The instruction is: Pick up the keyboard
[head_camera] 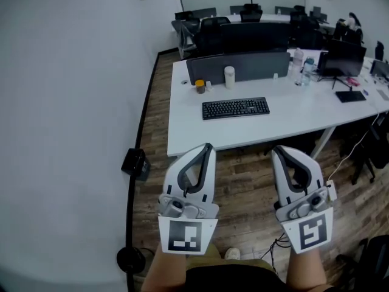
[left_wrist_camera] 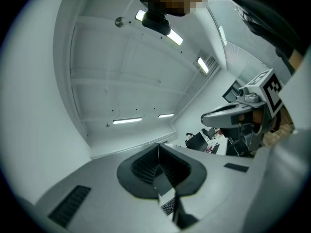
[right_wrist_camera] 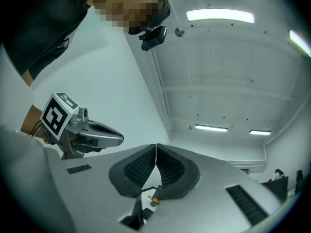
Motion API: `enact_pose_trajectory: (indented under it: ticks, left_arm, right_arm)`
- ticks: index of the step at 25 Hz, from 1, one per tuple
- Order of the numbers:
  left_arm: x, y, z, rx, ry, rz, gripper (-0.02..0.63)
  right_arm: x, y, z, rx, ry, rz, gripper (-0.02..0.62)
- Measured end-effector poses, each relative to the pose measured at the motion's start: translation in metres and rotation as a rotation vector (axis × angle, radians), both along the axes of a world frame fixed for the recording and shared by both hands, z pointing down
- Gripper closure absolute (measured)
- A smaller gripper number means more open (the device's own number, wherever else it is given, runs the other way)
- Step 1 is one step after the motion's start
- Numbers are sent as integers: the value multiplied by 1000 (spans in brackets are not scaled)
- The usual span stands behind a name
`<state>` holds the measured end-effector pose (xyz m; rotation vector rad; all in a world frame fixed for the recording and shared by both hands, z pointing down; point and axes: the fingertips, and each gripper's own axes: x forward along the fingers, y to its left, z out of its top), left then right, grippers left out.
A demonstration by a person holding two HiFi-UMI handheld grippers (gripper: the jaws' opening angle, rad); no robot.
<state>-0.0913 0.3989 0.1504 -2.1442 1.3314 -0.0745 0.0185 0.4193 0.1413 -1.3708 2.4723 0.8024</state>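
An open office: a plain white wall point(head_camera: 67, 102) fills the left side of the head view, meeting a dark wood-plank floor point(head_camera: 243, 181) along a black skirting line. The gripper views tilt upward to a white ceiling point(left_wrist_camera: 126, 72) set with long strip lights point(right_wrist_camera: 220, 16).

A long white desk point(head_camera: 292, 117) stands on the floor ahead, with a grey divider panel point(head_camera: 243, 66) upright along its far edge and black office chairs point(head_camera: 213, 29) at further desks behind it.

The left gripper point(head_camera: 208, 146) and right gripper point(head_camera: 276, 151) are held side by side over the floor, short of the desk's near edge. Each has its jaws pressed together with nothing between them.

The black keyboard point(head_camera: 236, 107) lies flat on the desk in front of the divider, parallel to the near edge, well apart from both grippers.

A dark monitor point(head_camera: 342, 58) stands towards the desk's right end, with a flat black pad point(head_camera: 351, 96) lying near it.

A black box point(head_camera: 135, 162) sits on the floor by the wall.

Clear bottles point(head_camera: 297, 62) stand at the divider's right end, a white cylinder point(head_camera: 229, 76) stands against the divider, and a small amber jar point(head_camera: 200, 86) stands just left of that.
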Motion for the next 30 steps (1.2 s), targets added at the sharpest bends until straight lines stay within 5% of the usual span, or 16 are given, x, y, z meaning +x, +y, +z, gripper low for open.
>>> enact_pose_trajectory:
  ticks: [11,30]
  left_arm:
    - [5,-10,6,-15,-26,16,600]
    - [-19,-108,29,-35,-37,-19,600]
  right_arm:
    - [14,-6,5,9,-17,30,566]
    - [7,-107,22,-12,-28,61,566]
